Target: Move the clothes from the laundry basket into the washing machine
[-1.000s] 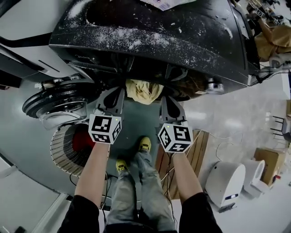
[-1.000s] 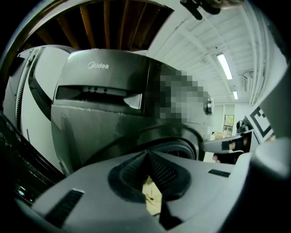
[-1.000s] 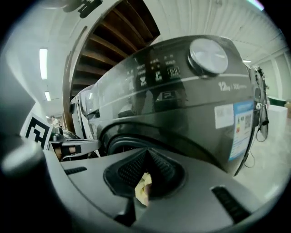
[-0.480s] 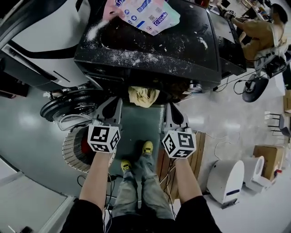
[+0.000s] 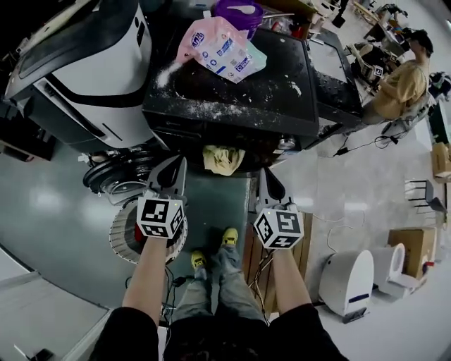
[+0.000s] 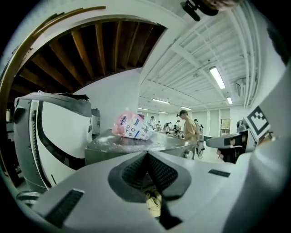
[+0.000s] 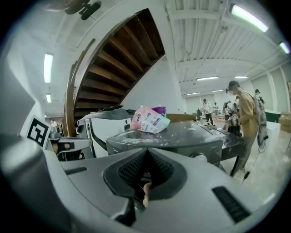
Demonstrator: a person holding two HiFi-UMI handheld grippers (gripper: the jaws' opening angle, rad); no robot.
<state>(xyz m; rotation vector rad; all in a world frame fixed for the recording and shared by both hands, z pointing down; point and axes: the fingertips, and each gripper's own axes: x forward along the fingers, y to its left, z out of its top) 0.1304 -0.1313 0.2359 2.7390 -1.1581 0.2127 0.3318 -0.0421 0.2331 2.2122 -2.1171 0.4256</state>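
Note:
The black washing machine [image 5: 239,99], its top dusted with white powder, fills the upper middle of the head view. A yellow cloth [image 5: 223,158] hangs at its front opening, and its round door [image 5: 116,178] stands open at the left. The woven laundry basket [image 5: 121,238] sits on the floor under my left hand, with a red garment [image 5: 139,227] inside. My left gripper [image 5: 175,165] and right gripper [image 5: 265,178] are held side by side before the machine, either side of the cloth, both shut with nothing pinched. The left gripper [image 6: 146,157] and right gripper [image 7: 146,154] look over the machine's top.
A pink detergent bag [image 5: 220,48] and a purple bowl [image 5: 243,10] lie on the machine. A white appliance [image 5: 84,77] stands to its left. A person in yellow [image 5: 403,79] sits at the right. A wooden pallet [image 5: 254,255] and a white unit [image 5: 349,282] are beside my feet.
Both grippers have risen together, still shut. The view has pulled back, so the machine's top and the detergent bag now show. The yellow cloth stays at the opening.

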